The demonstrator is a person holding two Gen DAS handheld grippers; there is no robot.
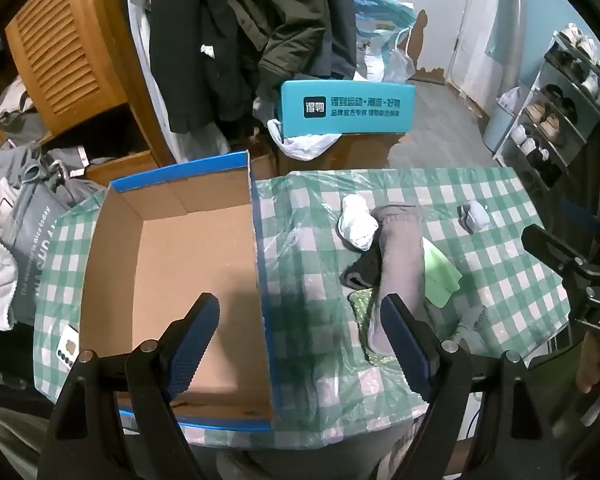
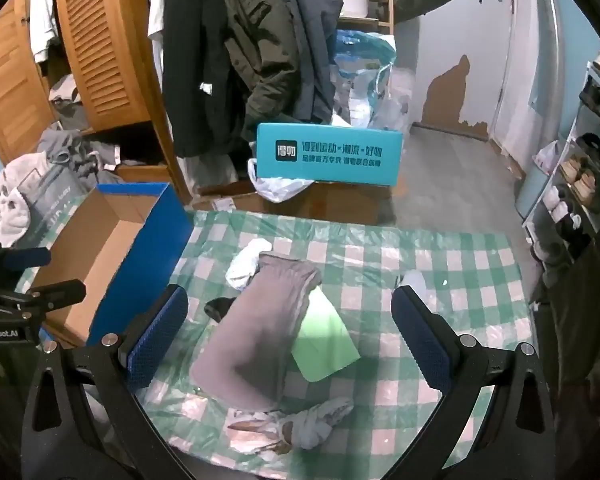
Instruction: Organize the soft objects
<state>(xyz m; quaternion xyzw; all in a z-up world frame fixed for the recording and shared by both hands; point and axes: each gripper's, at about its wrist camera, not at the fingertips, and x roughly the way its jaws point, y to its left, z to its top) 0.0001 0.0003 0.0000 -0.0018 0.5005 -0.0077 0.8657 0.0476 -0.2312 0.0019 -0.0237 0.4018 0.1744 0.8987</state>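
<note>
An open, empty cardboard box with blue sides [image 1: 172, 264] stands on the left of the checked table; it also shows in the right wrist view [image 2: 112, 248]. Soft items lie to its right: a long grey cloth [image 1: 400, 264] [image 2: 260, 328], a white sock bundle [image 1: 358, 222] [image 2: 246, 264], a light green cloth [image 1: 440, 276] [image 2: 324, 344], a dark item [image 1: 360, 272] [image 2: 218, 307], a small pale bundle [image 1: 474, 216] [image 2: 414, 280] and a patterned bundle [image 2: 300, 428]. My left gripper [image 1: 300, 344] is open over the box's right wall. My right gripper [image 2: 288, 336] is open above the grey cloth.
The table has a green-white checked cover under clear plastic [image 1: 500, 248]. A teal box [image 1: 346, 108] stands on the floor beyond, with hanging coats [image 1: 236, 32] and a wooden wardrobe [image 1: 64, 52]. A shoe rack [image 1: 556, 112] stands at right. Grey clothes [image 1: 20, 240] lie at left.
</note>
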